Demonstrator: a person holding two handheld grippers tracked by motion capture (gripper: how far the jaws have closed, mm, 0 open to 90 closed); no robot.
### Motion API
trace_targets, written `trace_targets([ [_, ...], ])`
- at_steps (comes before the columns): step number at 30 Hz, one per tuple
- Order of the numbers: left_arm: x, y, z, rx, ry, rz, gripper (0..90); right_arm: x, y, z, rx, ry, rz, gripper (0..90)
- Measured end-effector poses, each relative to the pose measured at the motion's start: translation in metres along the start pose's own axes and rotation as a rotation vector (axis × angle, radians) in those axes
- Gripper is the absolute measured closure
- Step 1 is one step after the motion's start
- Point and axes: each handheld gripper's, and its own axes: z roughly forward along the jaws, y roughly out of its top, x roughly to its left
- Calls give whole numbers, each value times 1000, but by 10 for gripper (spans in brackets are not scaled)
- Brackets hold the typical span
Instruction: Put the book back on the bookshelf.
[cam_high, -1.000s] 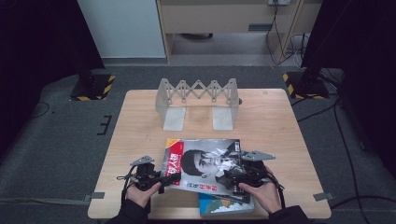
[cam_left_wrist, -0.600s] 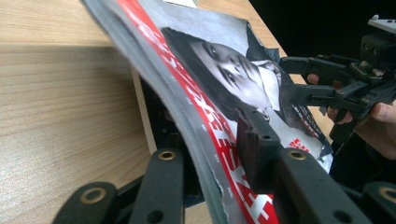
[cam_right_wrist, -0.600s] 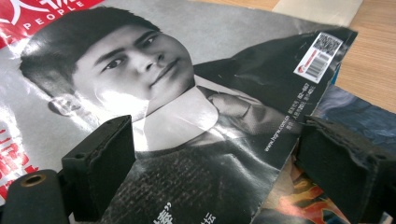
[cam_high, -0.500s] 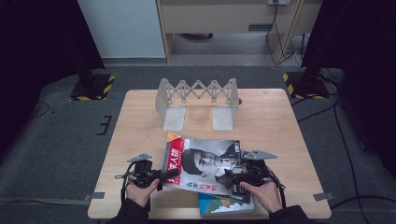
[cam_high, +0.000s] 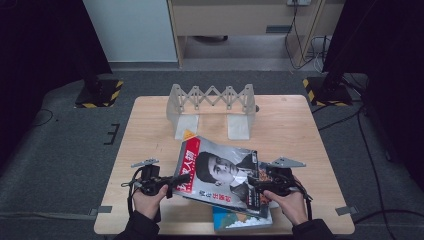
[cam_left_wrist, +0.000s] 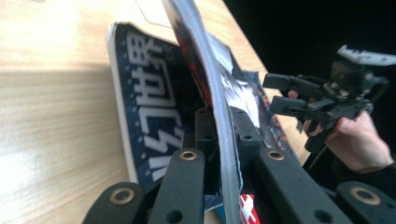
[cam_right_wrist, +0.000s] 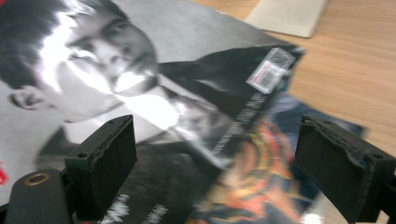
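Observation:
A magazine (cam_high: 220, 172) with a man's portrait on its cover tops a small stack near the table's front edge. My left gripper (cam_high: 172, 184) has just been closing and is now shut on the magazine's left edge (cam_left_wrist: 219, 116), which is raised off a dark blue magazine (cam_left_wrist: 149, 107) below. In the left gripper view its jaws (cam_left_wrist: 222, 126) pinch the thin pages edge-on. My right gripper (cam_high: 252, 182) stands open over the cover's right side (cam_right_wrist: 140, 70), pads (cam_right_wrist: 107, 163) wide apart with nothing pressed between them. A colourful magazine (cam_right_wrist: 252, 186) lies underneath there.
A grey folding rack (cam_high: 212, 102) with two flat feet stands at the back middle of the wooden table (cam_high: 150, 130). A blue-covered book (cam_high: 240, 220) pokes out under the stack at the front edge. Dark floor surrounds the table.
My left gripper has closed on the top magazine's left edge and risen a little, tilting that edge up off the stack. The right gripper has stayed where it was.

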Motion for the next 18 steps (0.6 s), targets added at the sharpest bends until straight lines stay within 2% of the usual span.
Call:
trace_targets([
  [4, -5, 7, -1, -24, -12, -2, 853, -11, 0, -6, -13, -43, 7, 120],
  [8, -9, 12, -1, -38, -11, 13, 855, -22, 0, -10, -13, -81, 9, 119],
  [18, -20, 29, -1, -75, -27, 29, 860, -45, -2, -19, -13, -150, 25, 114],
])
